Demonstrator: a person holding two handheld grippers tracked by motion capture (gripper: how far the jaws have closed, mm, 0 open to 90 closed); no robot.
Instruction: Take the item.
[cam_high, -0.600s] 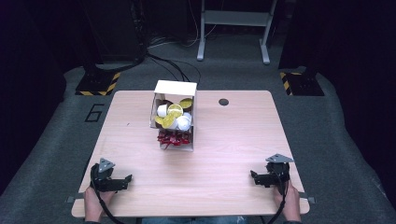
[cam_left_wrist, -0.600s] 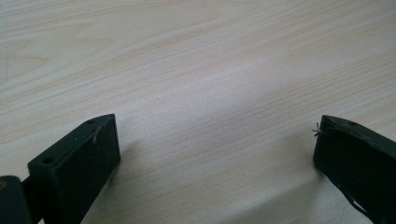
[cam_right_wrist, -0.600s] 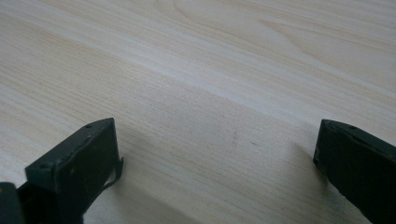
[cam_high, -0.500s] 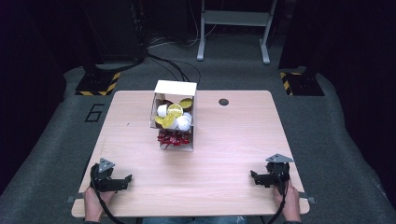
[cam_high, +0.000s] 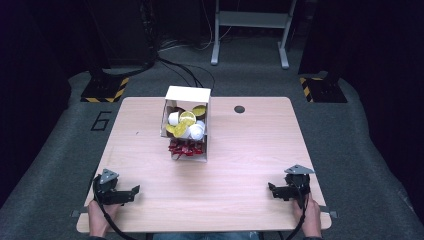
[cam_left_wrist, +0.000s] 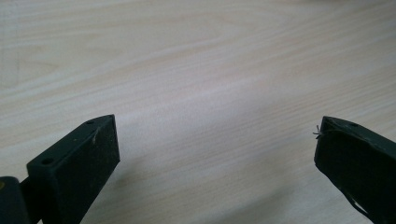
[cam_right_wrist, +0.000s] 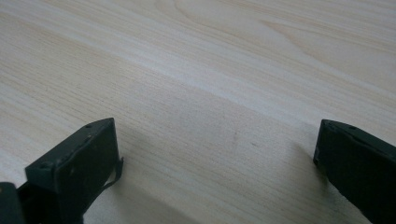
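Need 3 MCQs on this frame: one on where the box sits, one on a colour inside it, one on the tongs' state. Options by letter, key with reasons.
1. Where is the white box on the table?
A. Far middle, between the two hands' lines
B. Near right corner
C. Under the left tongs

2. What colour are the wrappers at the box's near end?
A. Blue
B. Red
C. Green

3. How do the left tongs and right tongs stand?
A. Both shut on a cup
B. Left shut, right open
C. Both open, nothing between the jaws

Key: 1 A, the high view shows the box toward the far edge, left of the round hole. 2 B, a red cluster lies below the white and yellow pieces. 3 C, each gripper view shows jaws wide apart over bare wood.
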